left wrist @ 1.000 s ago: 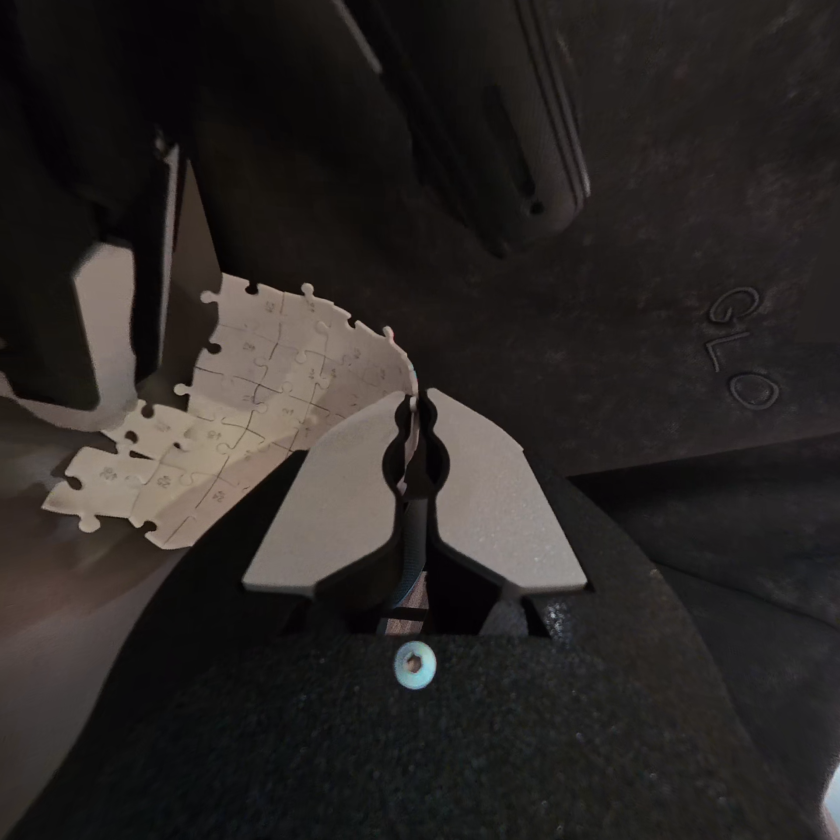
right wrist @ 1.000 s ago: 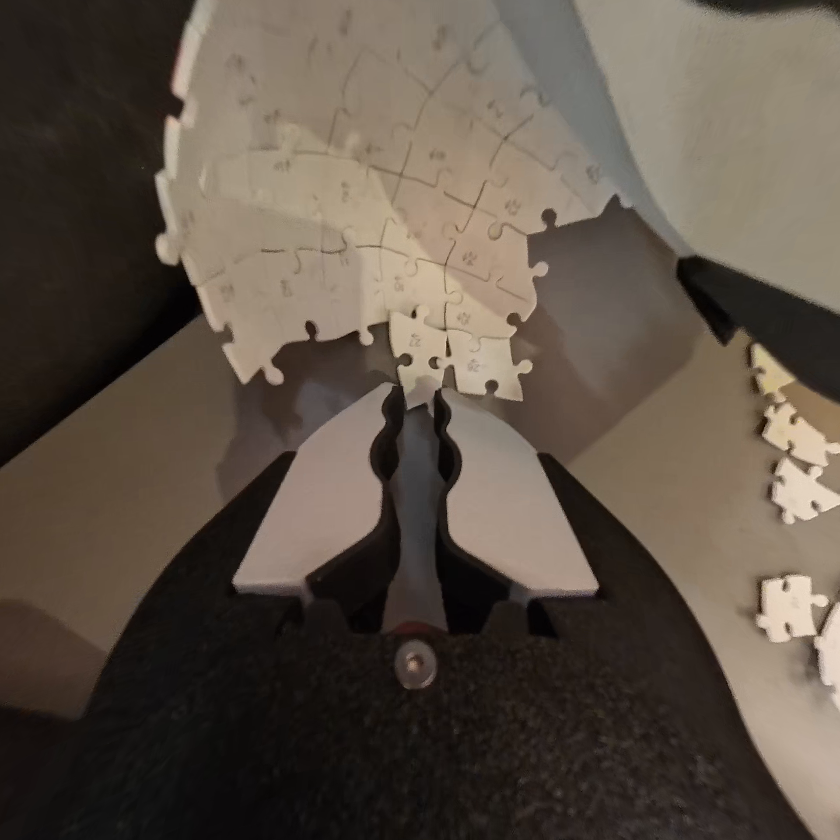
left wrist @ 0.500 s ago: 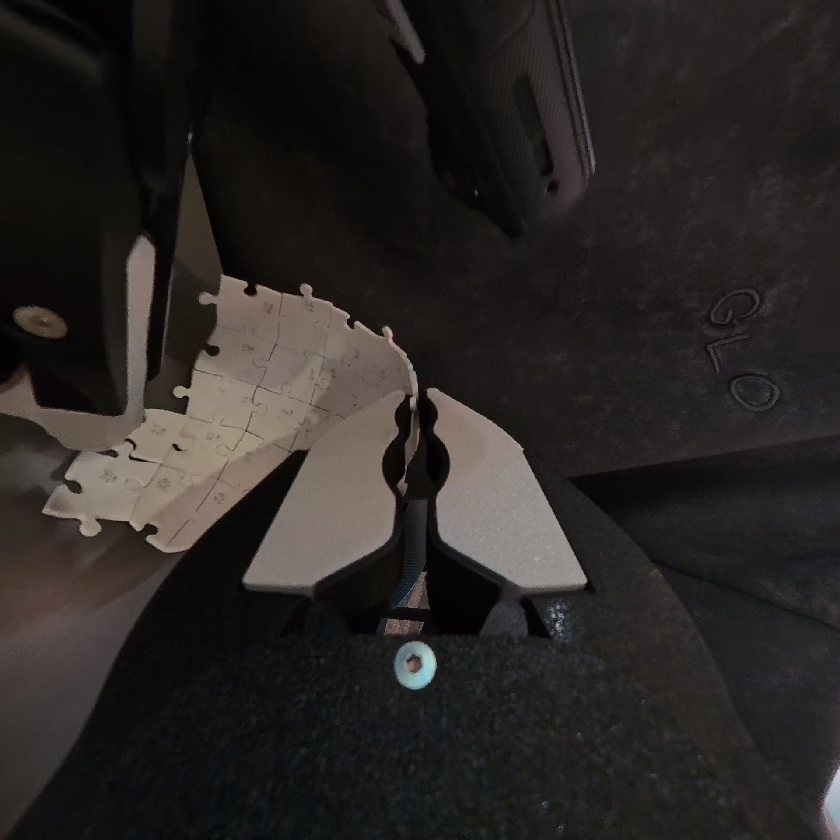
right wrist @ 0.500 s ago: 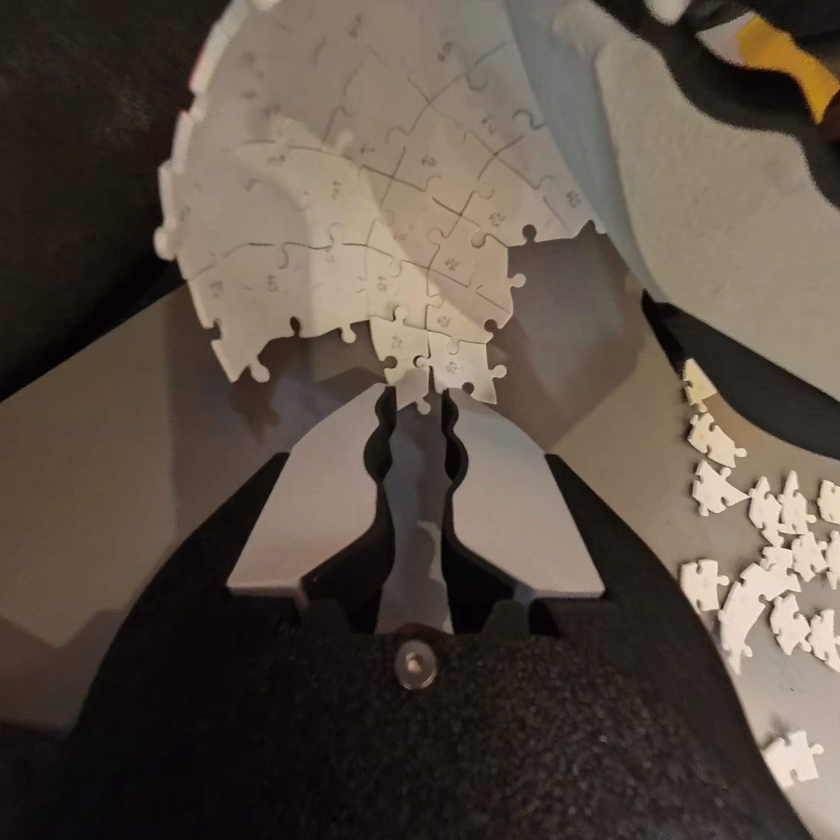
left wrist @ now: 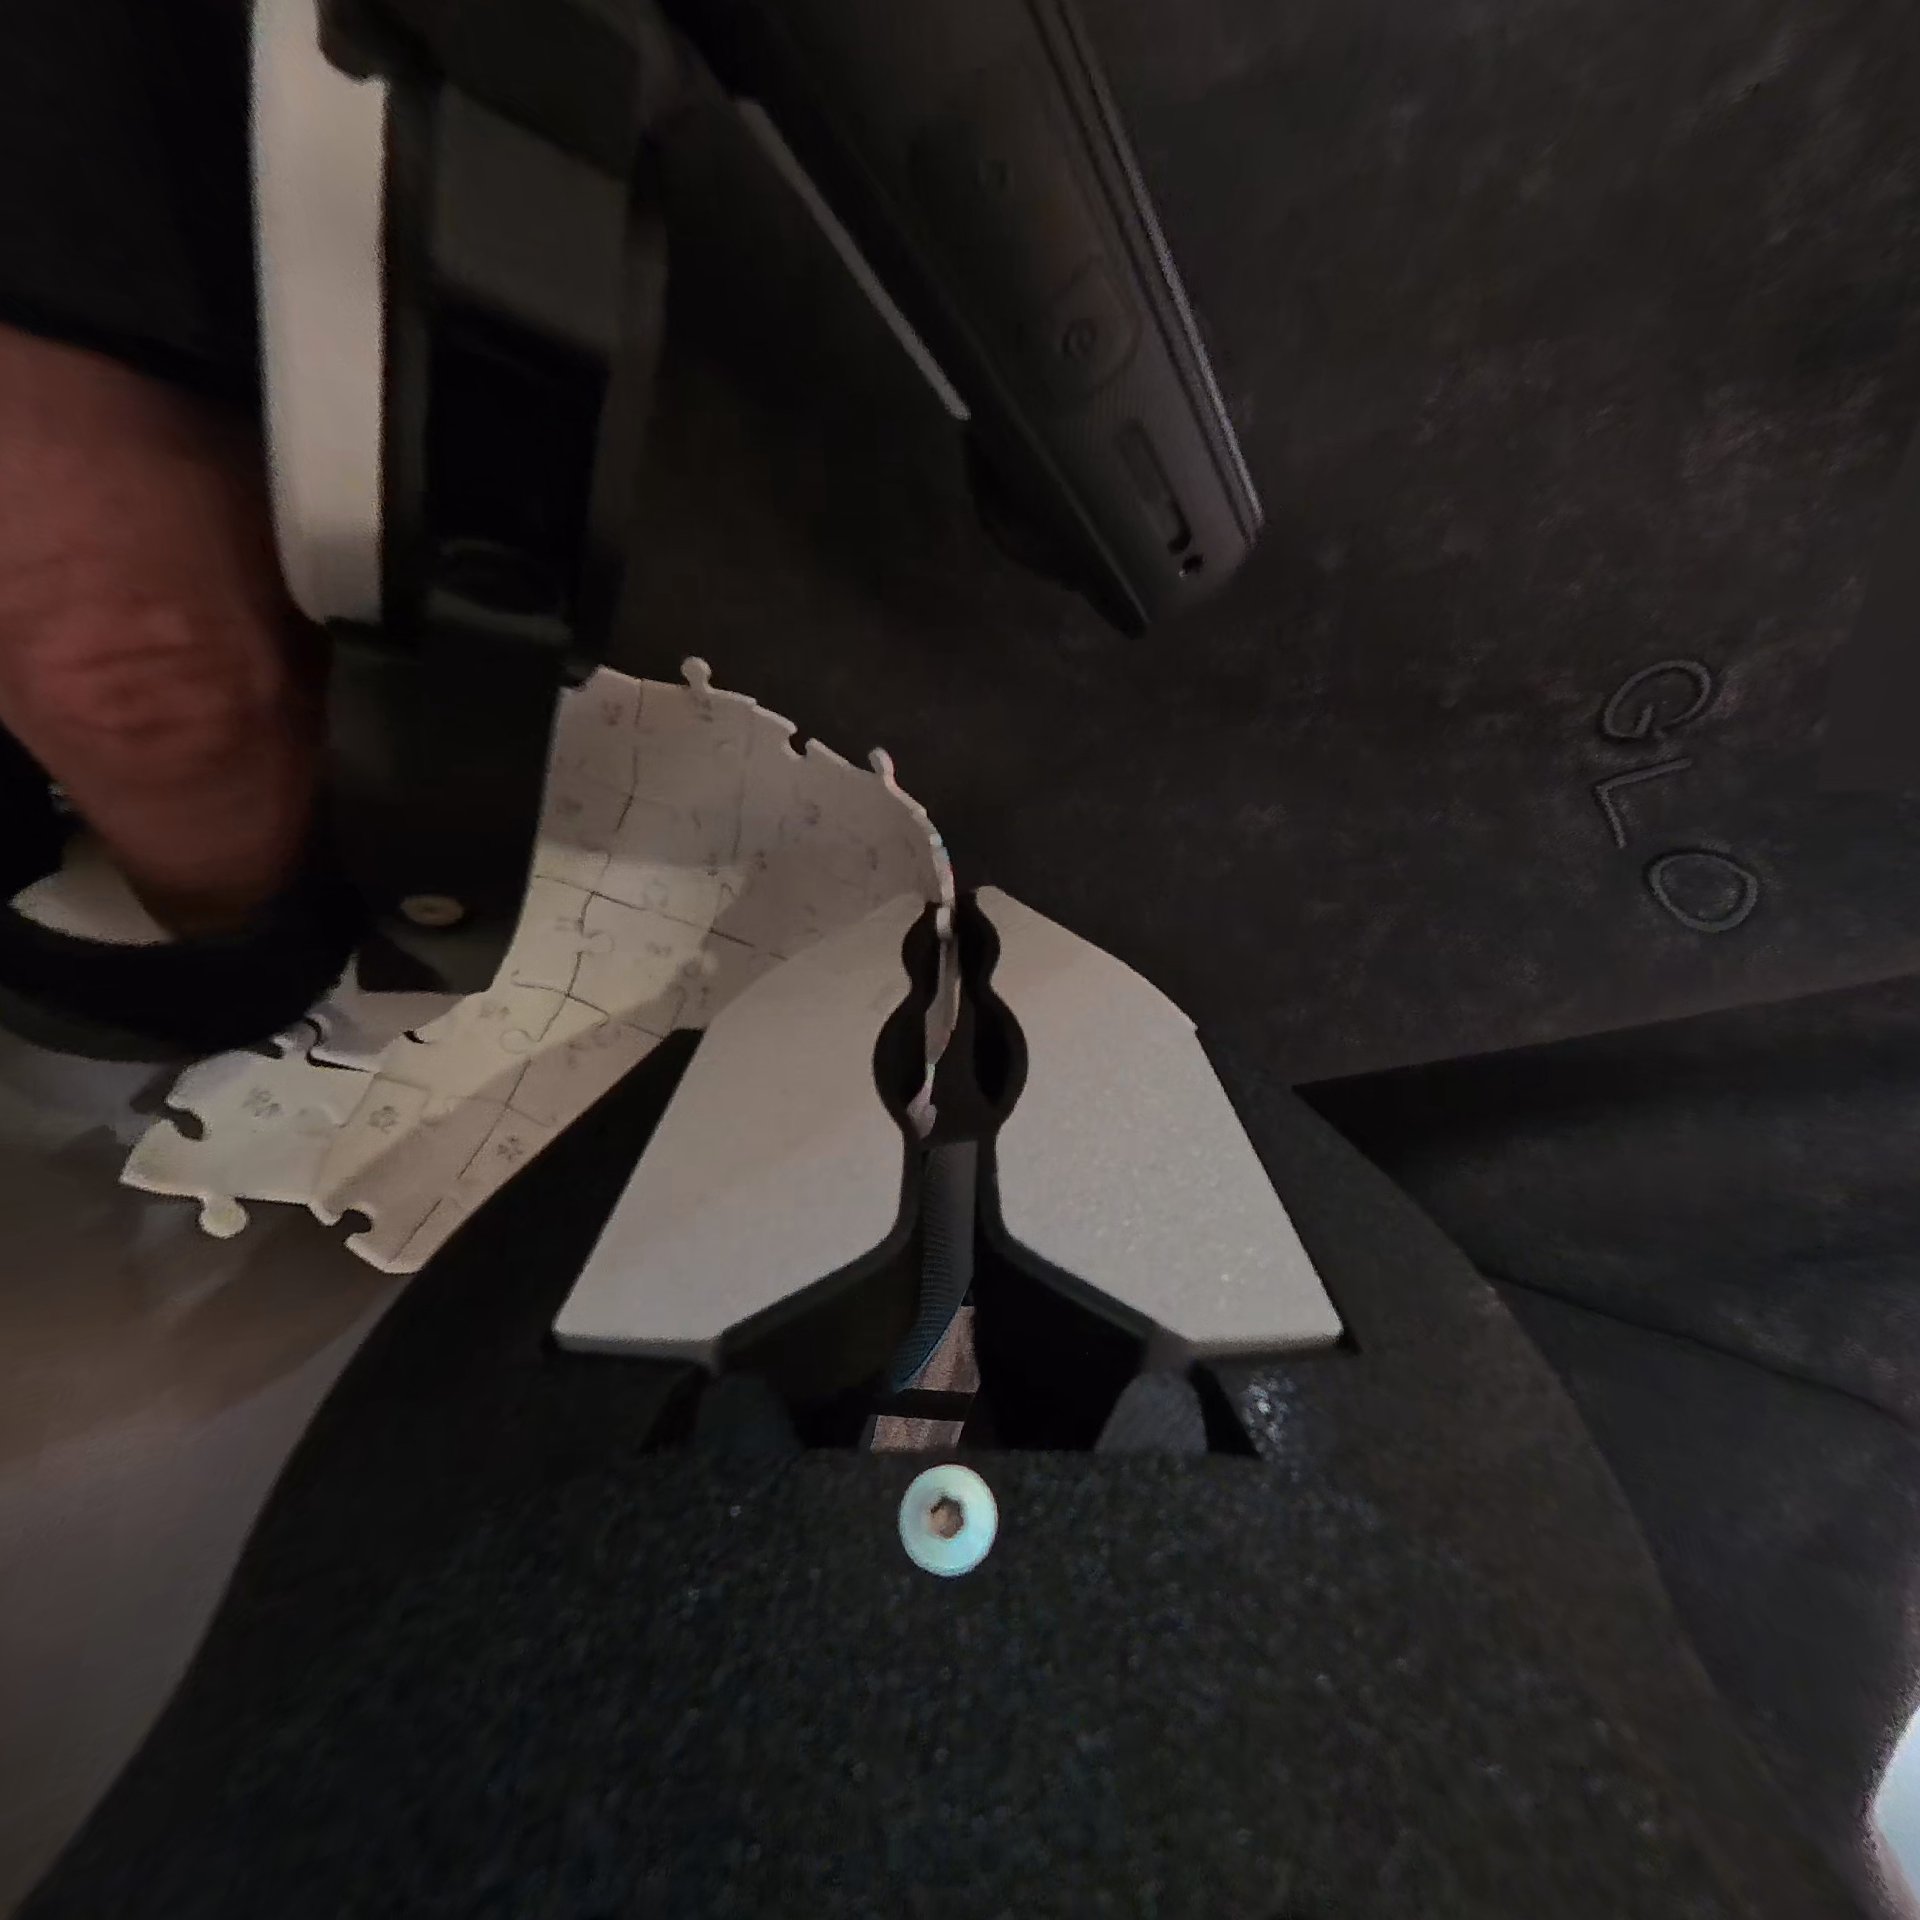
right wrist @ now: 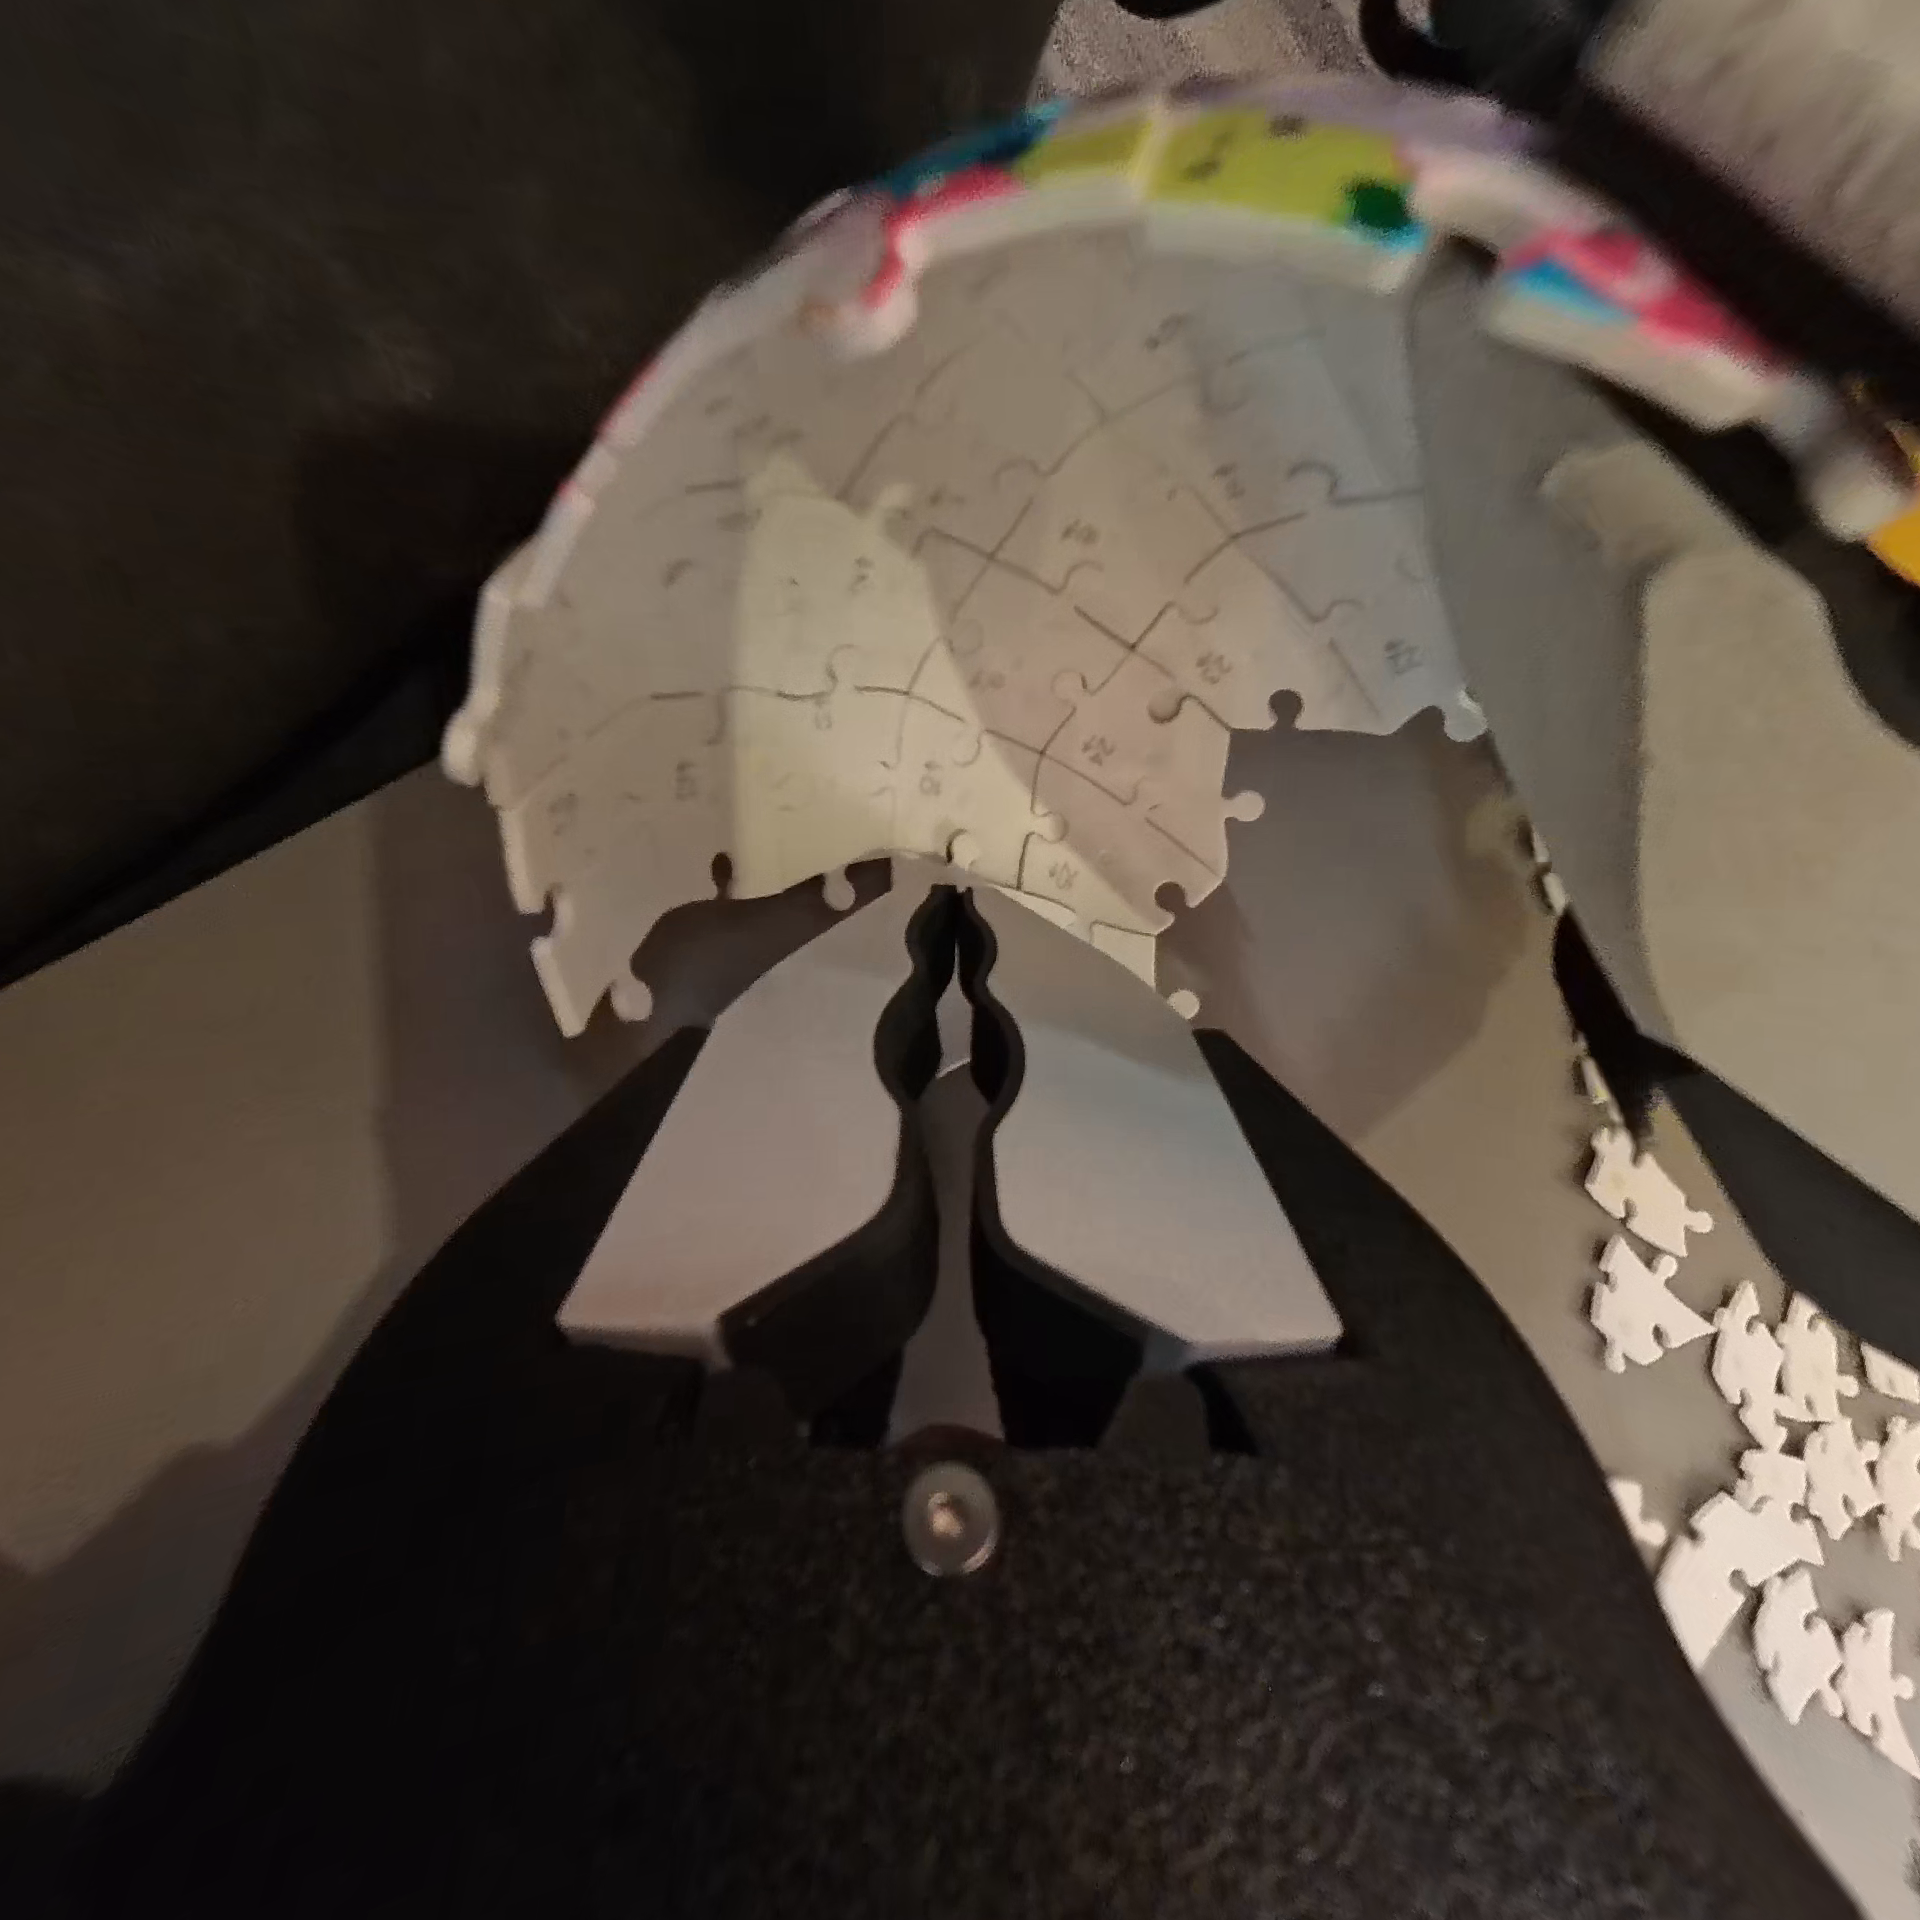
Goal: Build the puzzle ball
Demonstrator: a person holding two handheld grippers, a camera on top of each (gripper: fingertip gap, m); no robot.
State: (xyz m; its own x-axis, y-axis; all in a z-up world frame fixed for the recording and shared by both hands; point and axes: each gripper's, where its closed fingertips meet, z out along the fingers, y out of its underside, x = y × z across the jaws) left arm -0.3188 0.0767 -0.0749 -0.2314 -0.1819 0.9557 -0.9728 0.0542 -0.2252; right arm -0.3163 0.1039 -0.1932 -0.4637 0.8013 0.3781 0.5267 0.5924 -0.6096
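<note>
Puzzle ball: a part-built curved shell point(right wrist: 997, 644) of joined pieces, pale inner face toward the right wrist camera, coloured outer face showing along its top rim; it is held above the grey table point(right wrist: 260, 1039), straight ahead of the right gripper's tips.
Left gripper point(left wrist: 951, 914): fingers pressed together on the shell's point(left wrist: 665, 935) edge, which runs down between them; the rest of the shell fans out to the left of its tips.
Right gripper point(right wrist: 951, 914): fingers closed to a thin slit, tips at the shell's lower edge; whether they pinch a piece there I cannot tell.
Hand point(left wrist: 135, 665): up and left of the left gripper's tips, wrapped on the other gripper's dark handle.
Loose pieces point(right wrist: 1787, 1392): a scatter of white pieces on the table, to the right of the right gripper.
Background: dark fabric point(left wrist: 1558, 520) beyond the left gripper.
</note>
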